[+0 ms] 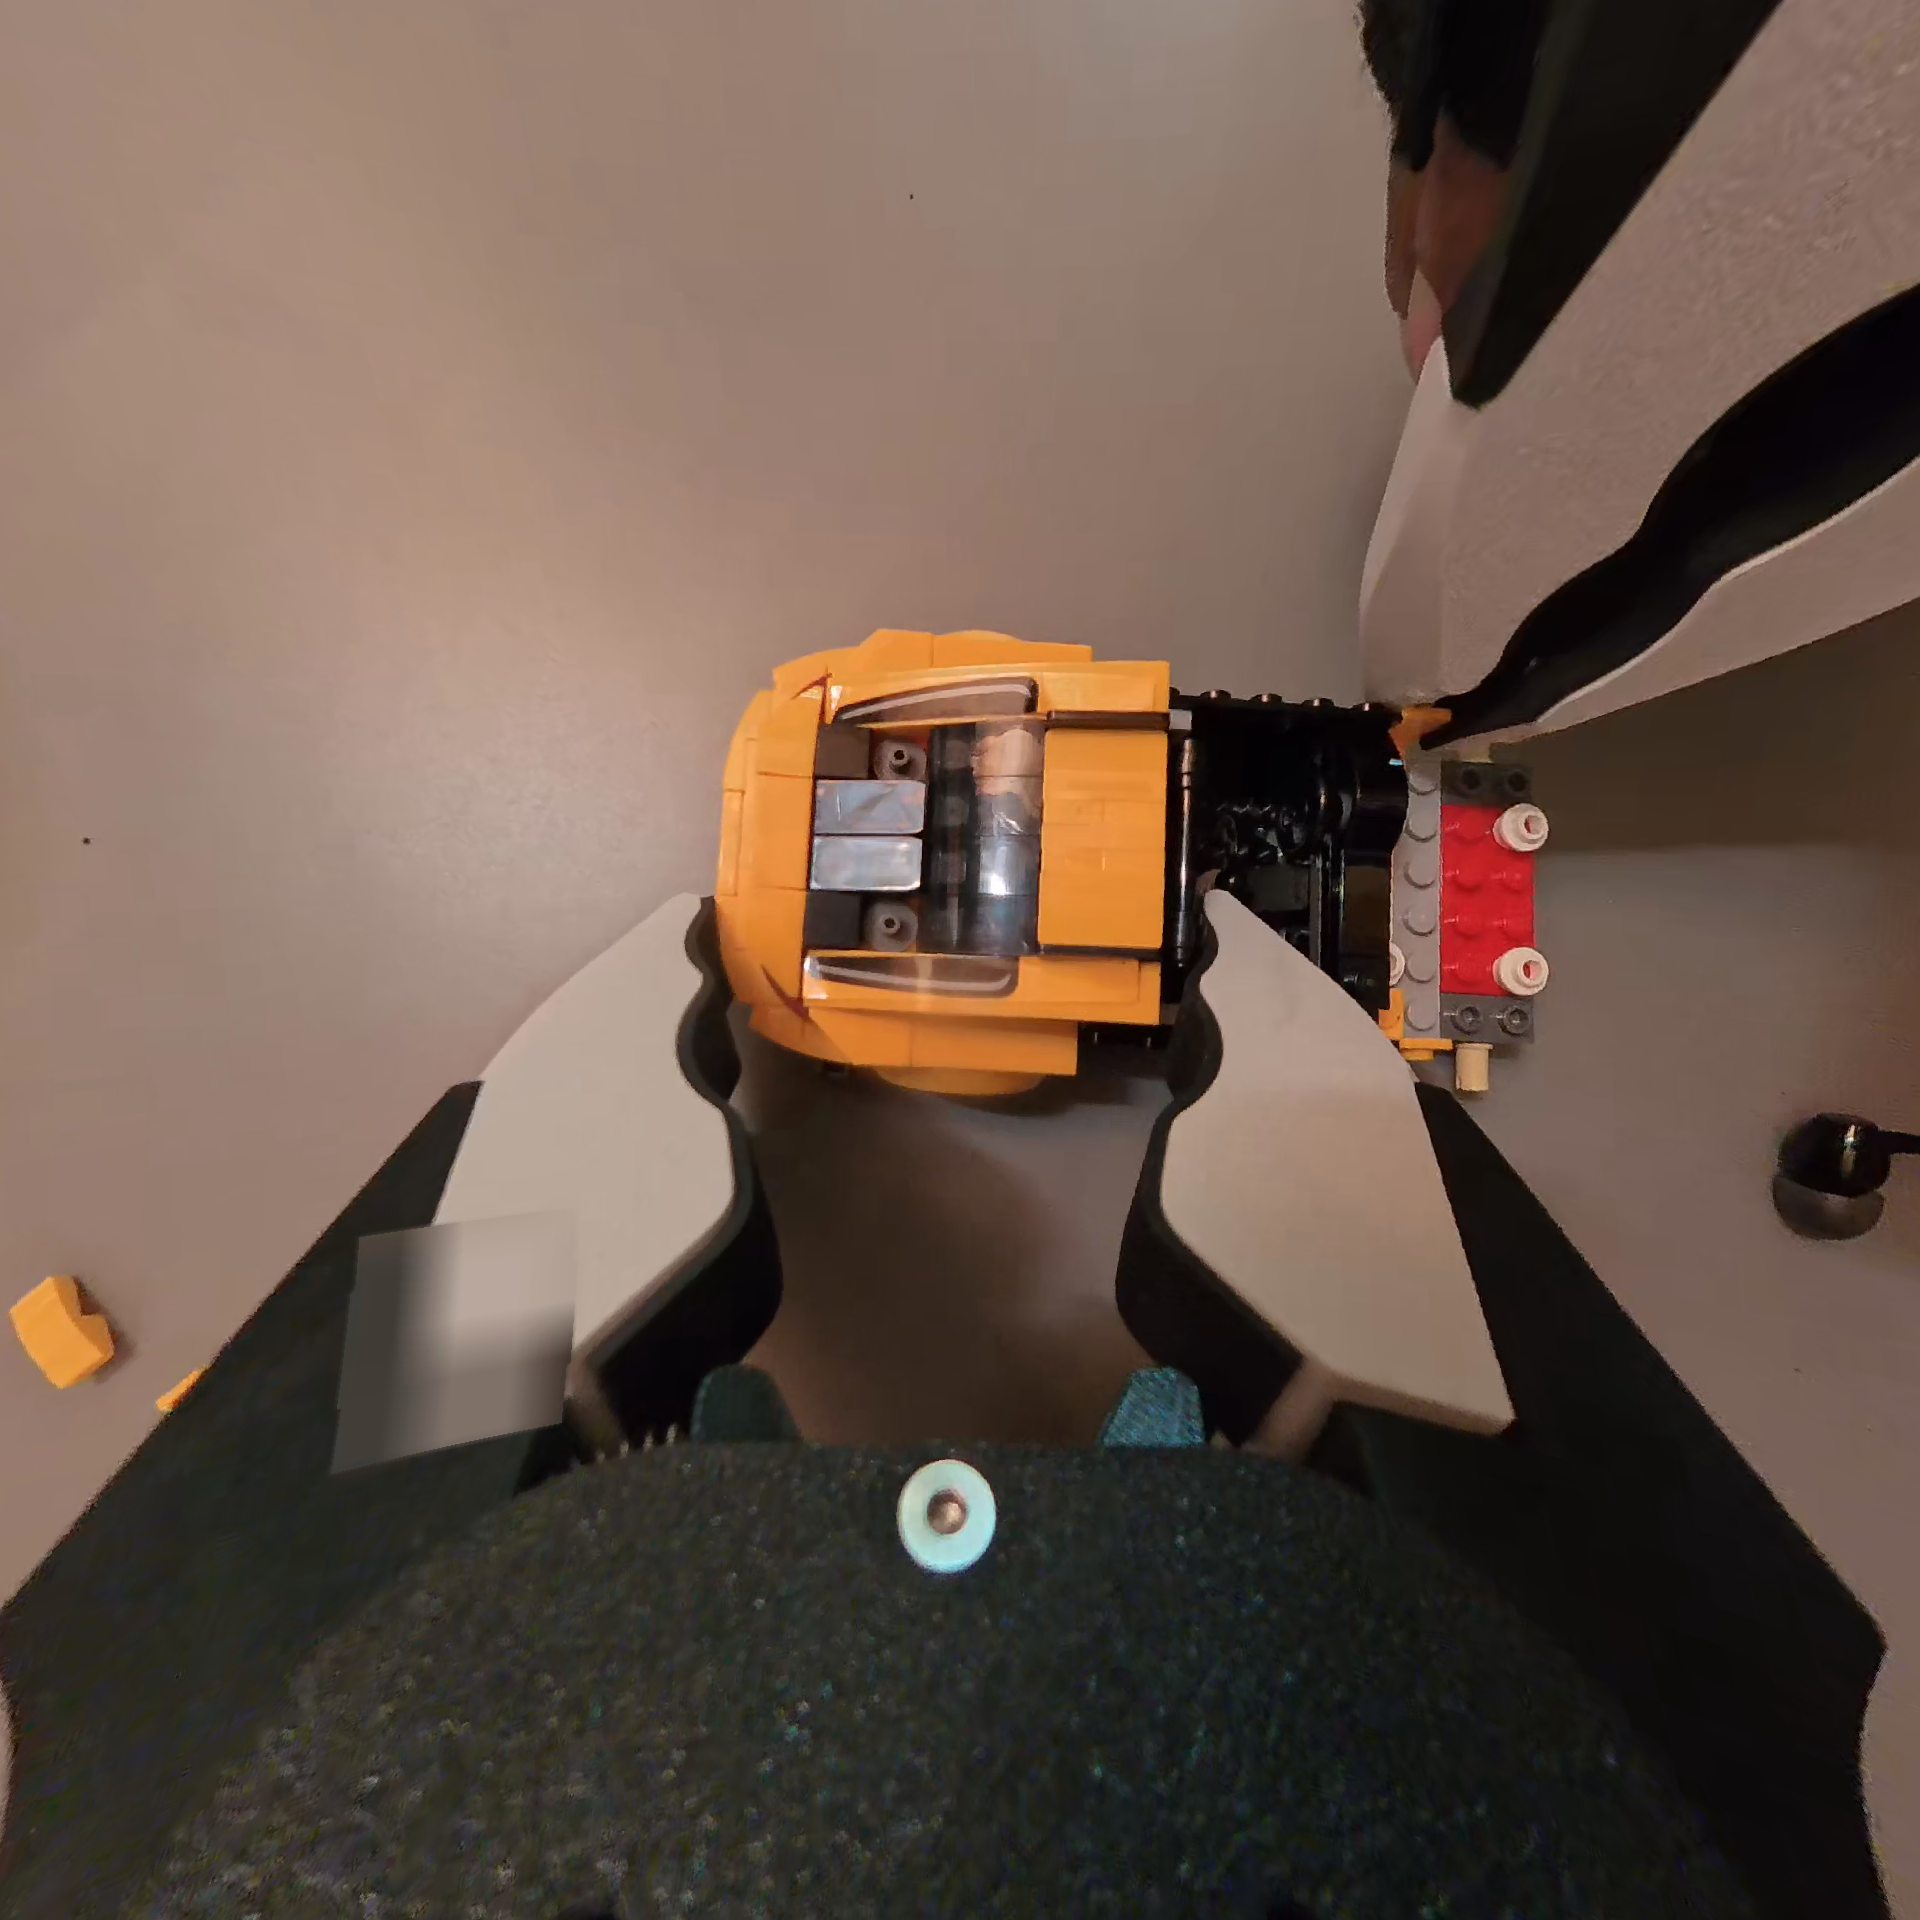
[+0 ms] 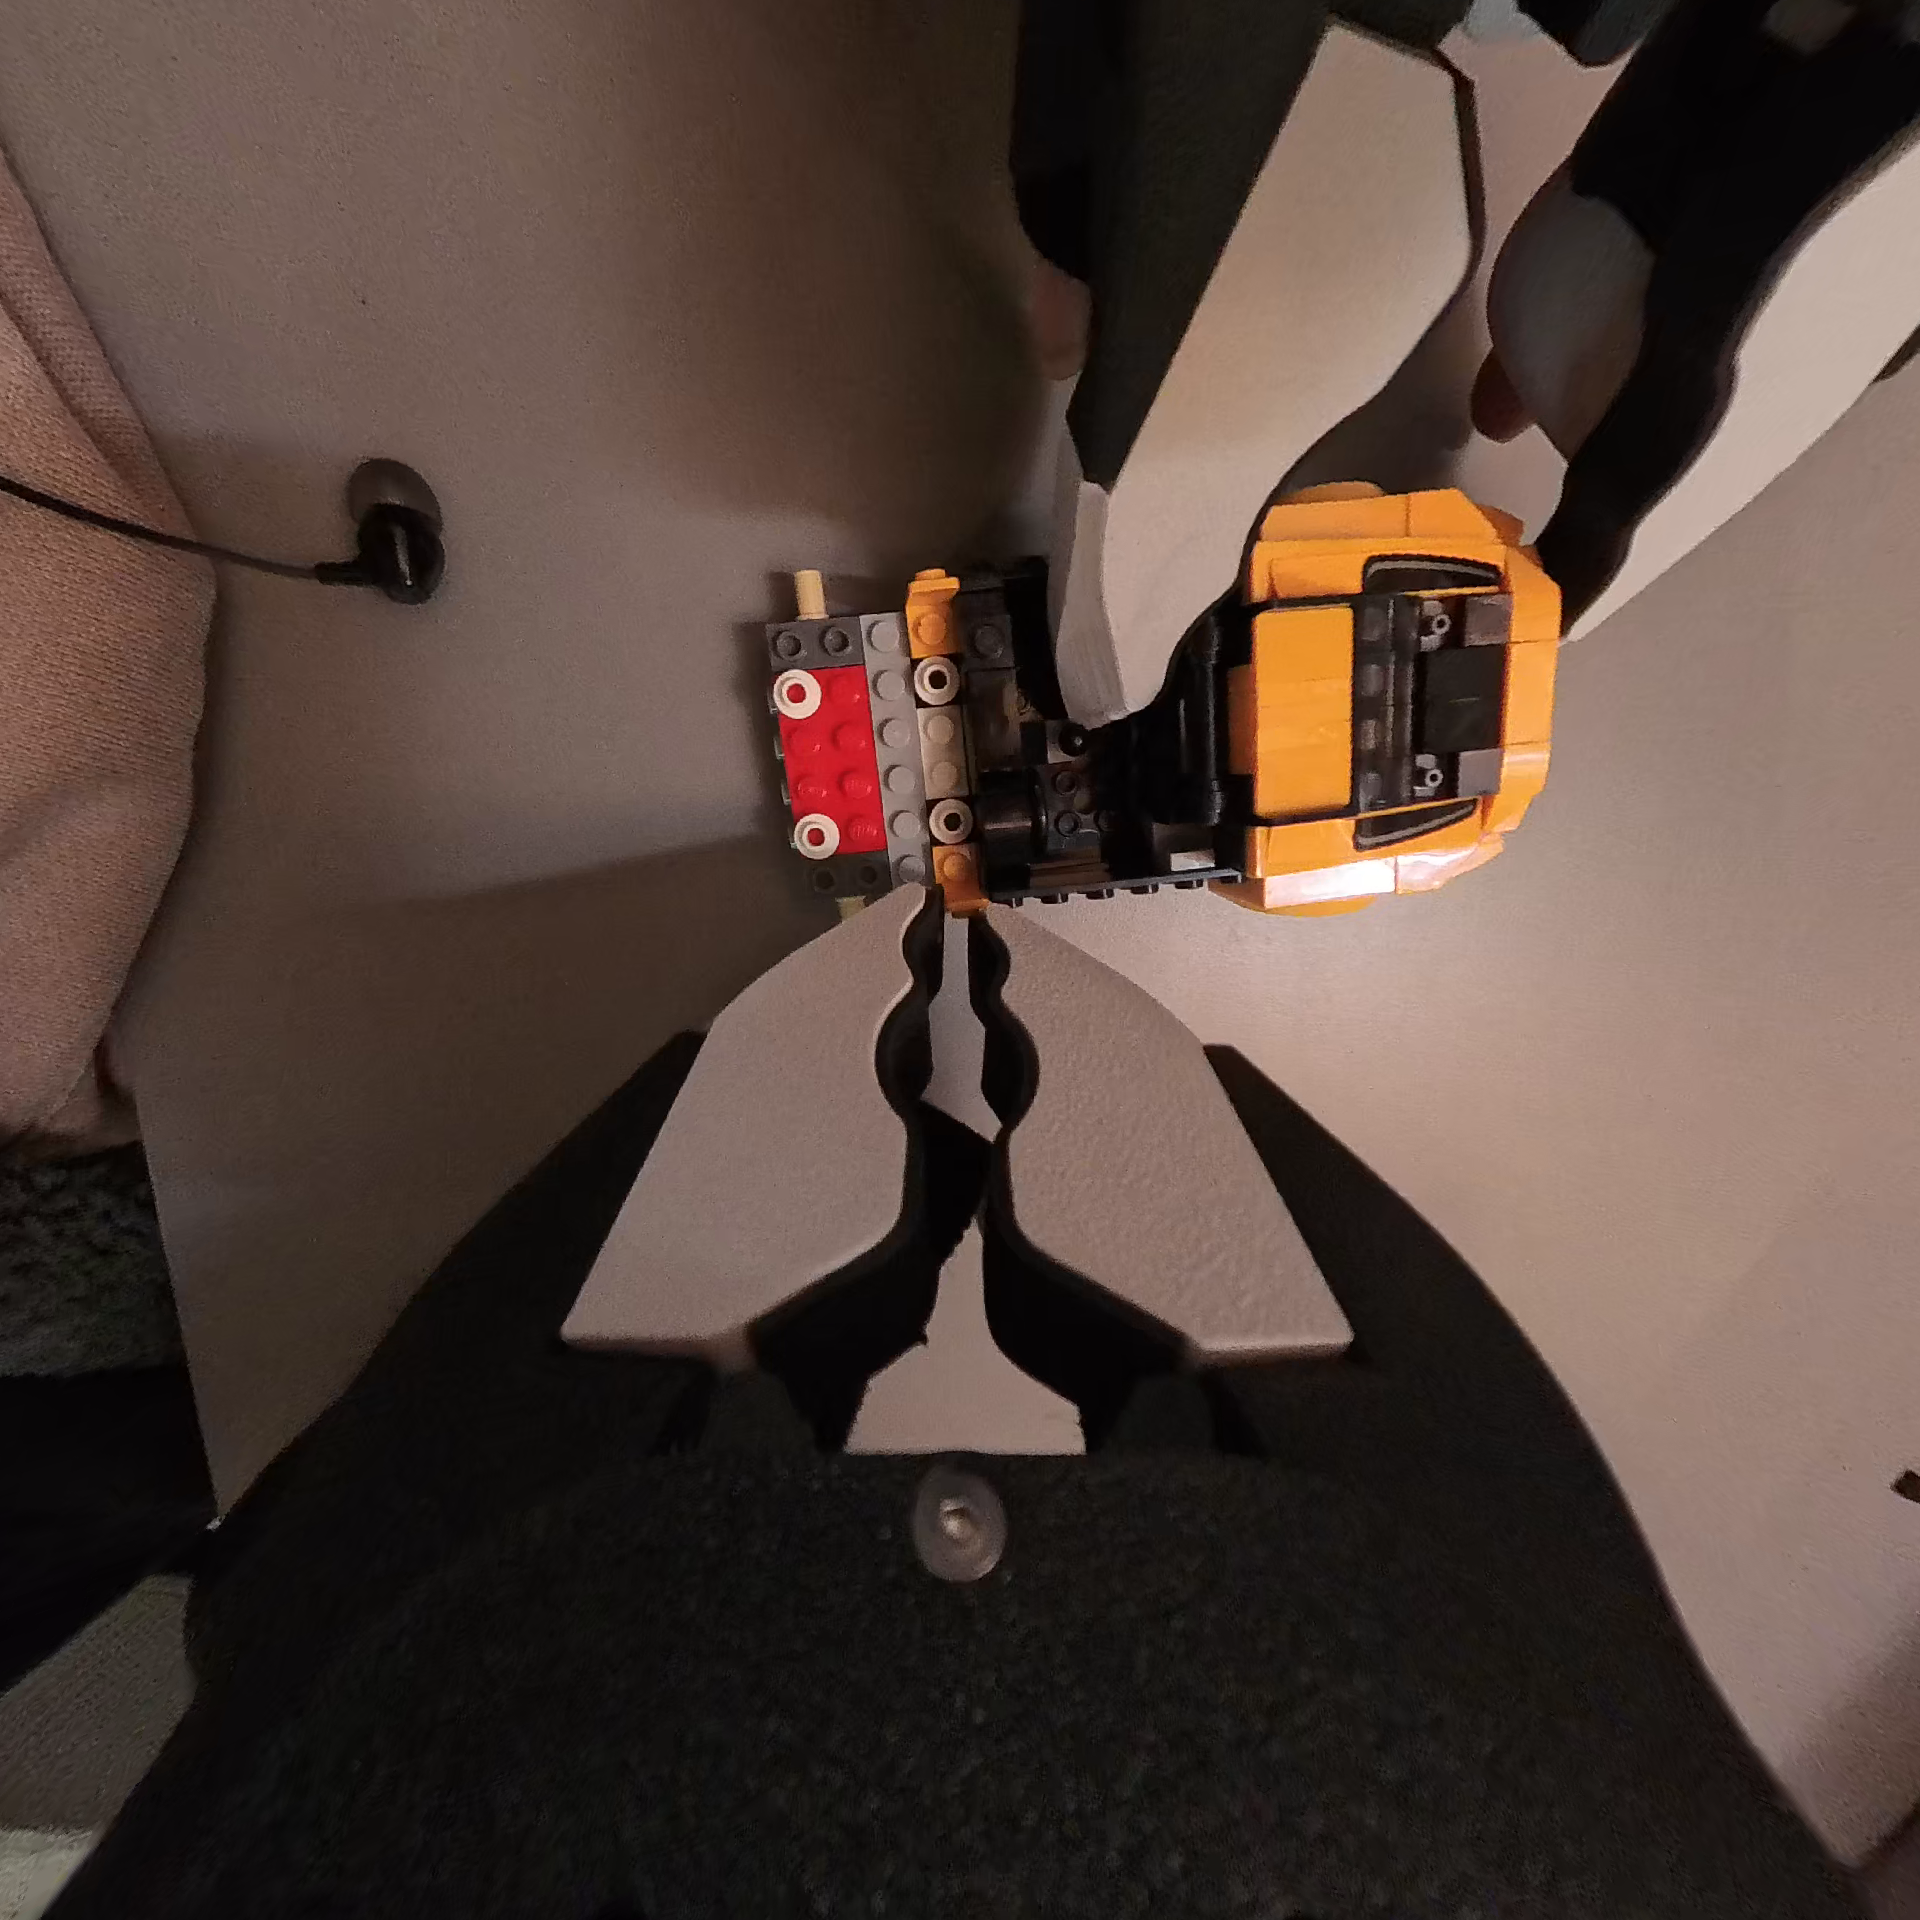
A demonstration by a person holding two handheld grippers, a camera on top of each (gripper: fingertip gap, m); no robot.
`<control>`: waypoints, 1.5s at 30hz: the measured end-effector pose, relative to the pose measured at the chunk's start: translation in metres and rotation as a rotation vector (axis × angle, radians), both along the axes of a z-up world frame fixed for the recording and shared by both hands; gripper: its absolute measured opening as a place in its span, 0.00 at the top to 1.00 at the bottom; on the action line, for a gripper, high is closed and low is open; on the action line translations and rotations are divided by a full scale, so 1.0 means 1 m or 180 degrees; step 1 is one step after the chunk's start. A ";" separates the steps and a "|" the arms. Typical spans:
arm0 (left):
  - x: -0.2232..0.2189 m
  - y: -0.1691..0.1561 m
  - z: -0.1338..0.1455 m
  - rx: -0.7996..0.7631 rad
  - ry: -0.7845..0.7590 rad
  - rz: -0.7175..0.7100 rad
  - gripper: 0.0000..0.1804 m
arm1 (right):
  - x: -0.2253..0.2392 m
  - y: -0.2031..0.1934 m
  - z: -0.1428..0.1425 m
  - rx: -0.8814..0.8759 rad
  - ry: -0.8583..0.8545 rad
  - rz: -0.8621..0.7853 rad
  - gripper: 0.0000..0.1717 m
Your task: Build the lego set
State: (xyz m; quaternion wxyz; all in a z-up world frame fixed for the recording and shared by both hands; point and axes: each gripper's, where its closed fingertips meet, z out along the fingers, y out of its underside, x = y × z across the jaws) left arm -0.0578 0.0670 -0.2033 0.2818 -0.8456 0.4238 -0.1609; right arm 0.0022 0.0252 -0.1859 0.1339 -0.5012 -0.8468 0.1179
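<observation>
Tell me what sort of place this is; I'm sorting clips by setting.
Probably a hobby table at home: a plain grey tabletop, a half-built orange and black brick car, a loose orange brick, and a black earbud on its cable.

A partly built toy car of orange, black, grey and red plastic bricks [image 2: 1091, 727] lies on a pale grey counter [image 2: 520, 312]. The right gripper [image 2: 957, 914] has its fingers [image 2: 920, 935] nearly together, pinching a small orange brick [image 2: 958, 896] at the car's near edge. The left gripper [image 2: 1340, 540] straddles the orange cab, fingers wide apart. A black earbud with a thin cable [image 2: 395, 545] rests toward the counter's left edge.
</observation>
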 end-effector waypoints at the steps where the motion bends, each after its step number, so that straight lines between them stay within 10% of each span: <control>1: 0.000 0.000 0.000 0.0000 -0.0002 0.0001 0.55 | 0.000 0.000 0.000 0.0013 0.0000 0.0018 0.98; 21: 0.001 -0.002 0.001 0.0004 -0.0059 -0.0012 0.55 | -0.001 -0.004 -0.002 -0.0436 0.0602 -0.0873 0.99; 45: 0.002 -0.003 0.001 -0.0001 -0.0026 -0.0034 0.55 | -0.002 -0.007 -0.002 -0.0552 0.0533 -0.0746 0.98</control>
